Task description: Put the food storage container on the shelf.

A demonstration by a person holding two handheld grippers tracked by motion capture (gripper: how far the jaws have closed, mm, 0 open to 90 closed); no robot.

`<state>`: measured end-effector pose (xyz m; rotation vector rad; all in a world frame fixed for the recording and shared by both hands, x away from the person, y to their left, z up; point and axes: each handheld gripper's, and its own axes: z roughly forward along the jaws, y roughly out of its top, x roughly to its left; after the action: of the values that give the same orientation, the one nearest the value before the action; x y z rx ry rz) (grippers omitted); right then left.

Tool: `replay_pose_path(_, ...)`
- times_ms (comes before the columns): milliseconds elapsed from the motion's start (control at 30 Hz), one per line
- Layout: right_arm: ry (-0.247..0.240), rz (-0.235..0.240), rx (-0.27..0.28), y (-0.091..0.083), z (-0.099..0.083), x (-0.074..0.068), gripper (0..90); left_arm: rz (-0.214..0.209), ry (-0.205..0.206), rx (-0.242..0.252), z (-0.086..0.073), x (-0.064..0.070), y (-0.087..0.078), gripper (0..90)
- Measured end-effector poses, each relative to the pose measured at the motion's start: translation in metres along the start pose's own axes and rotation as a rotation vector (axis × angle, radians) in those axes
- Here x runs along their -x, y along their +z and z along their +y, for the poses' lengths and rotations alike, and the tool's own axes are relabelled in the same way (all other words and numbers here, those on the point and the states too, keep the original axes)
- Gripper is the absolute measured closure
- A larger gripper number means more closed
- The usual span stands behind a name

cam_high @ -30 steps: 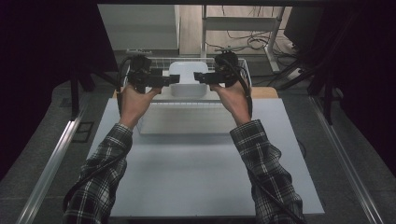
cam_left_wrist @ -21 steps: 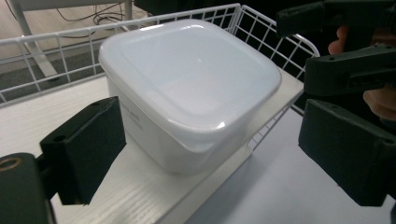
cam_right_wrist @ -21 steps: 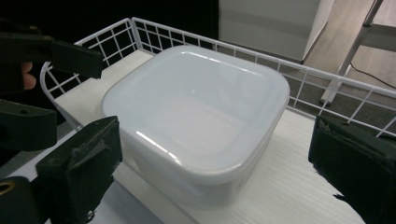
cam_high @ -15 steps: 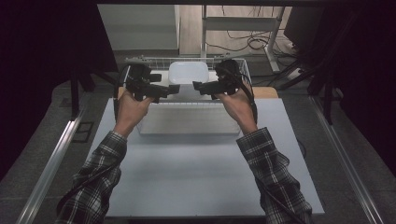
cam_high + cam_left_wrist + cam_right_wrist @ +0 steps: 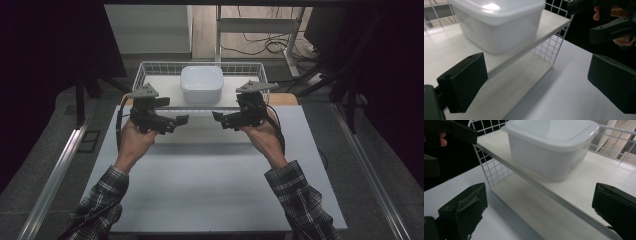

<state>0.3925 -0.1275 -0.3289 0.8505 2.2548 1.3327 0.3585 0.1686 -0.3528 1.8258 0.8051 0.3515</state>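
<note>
Holding both tools above the white table (image 5: 210, 190), I see the left tool (image 5: 181, 120) and the right tool (image 5: 218, 117) pointing inward at each other across a short gap, just in front of the wire basket (image 5: 150, 70); neither touches the other.

Left tool: jaws stand wide apart with nothing between them; in the left gripper view its two black jaws frame the near edge of the basket, and the right tool (image 5: 609, 30) appears at upper right, well clear of them.

Right tool: jaws likewise stand wide apart and hold nothing; in the right gripper view the left tool (image 5: 451, 132) appears at upper left.

White lidded container (image 5: 201, 84): it sits on a pale board (image 5: 167, 90) inside the wire basket, at the far edge of the table, roughly centred between the two tools and beyond them; it touches neither tool.

In the left gripper view the container (image 5: 499, 25) lies ahead of and above the jaws, near the board's front edge (image 5: 524, 52); the basket's wire grid (image 5: 554, 47) drops to the table beside it.

In the right gripper view the container (image 5: 551, 147) sits upright, lid on, ahead of the jaws; a second pale board (image 5: 544, 210) lies below the upper one, closer to the jaws.
</note>
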Motion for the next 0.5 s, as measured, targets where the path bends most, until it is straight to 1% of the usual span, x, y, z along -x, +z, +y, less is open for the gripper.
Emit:
replay_pose_path(133,-0.016,-0.002,0.002,-0.007,-0.015,-0.006,0.0,-0.006,-0.007,-0.007,-0.018,0.006,-0.003,2.9)
replay_pose_path(167,-0.016,0.0,0.003,-0.008,-0.018,-0.007,0.0,-0.006,-0.007,-0.007,-0.018,0.006,-0.003,2.9)
replay_pose_path(200,-0.019,0.001,0.003,-0.01,-0.023,-0.009,0.0,-0.004,-0.015,-0.003,-0.029,0.009,-0.005,2.9)
replay_pose_path(233,-0.019,0.004,0.004,-0.011,-0.027,-0.01,0.0,-0.004,-0.018,-0.003,-0.034,0.01,-0.006,2.9)
replay_pose_path(267,-0.02,0.004,0.005,-0.013,-0.031,-0.012,0.0,-0.004,-0.018,-0.003,-0.034,0.01,-0.006,2.9)
replay_pose_path(300,-0.02,0.006,0.008,-0.015,-0.036,-0.013,0.0,-0.003,-0.023,0.004,-0.043,0.011,-0.008,2.9)
replay_pose_path(333,-0.02,0.006,0.008,-0.015,-0.036,-0.013,0.0,-0.003,-0.023,0.004,-0.043,0.011,-0.008,2.9)
replay_pose_path(367,-0.019,0.009,0.007,-0.017,-0.044,-0.016,0.0,-0.006,-0.029,0.012,-0.052,0.014,-0.011,2.9)
replay_pose_path(400,-0.019,0.009,0.007,-0.017,-0.044,-0.016,0.0,-0.006,-0.029,0.012,-0.052,0.014,-0.011,2.9)
replay_pose_path(433,-0.022,0.009,0.004,-0.019,-0.052,-0.017,0.0,-0.005,-0.028,0.014,-0.061,0.017,-0.013,3.1)
replay_pose_path(467,-0.022,0.009,0.004,-0.019,-0.052,-0.017,0.0,-0.005,-0.028,0.014,-0.061,0.017,-0.013,3.3)
replay_pose_path(500,-0.027,0.008,-0.005,-0.021,-0.06,-0.018,0.0,0.0,-0.024,0.013,-0.069,0.02,-0.015,3.3)
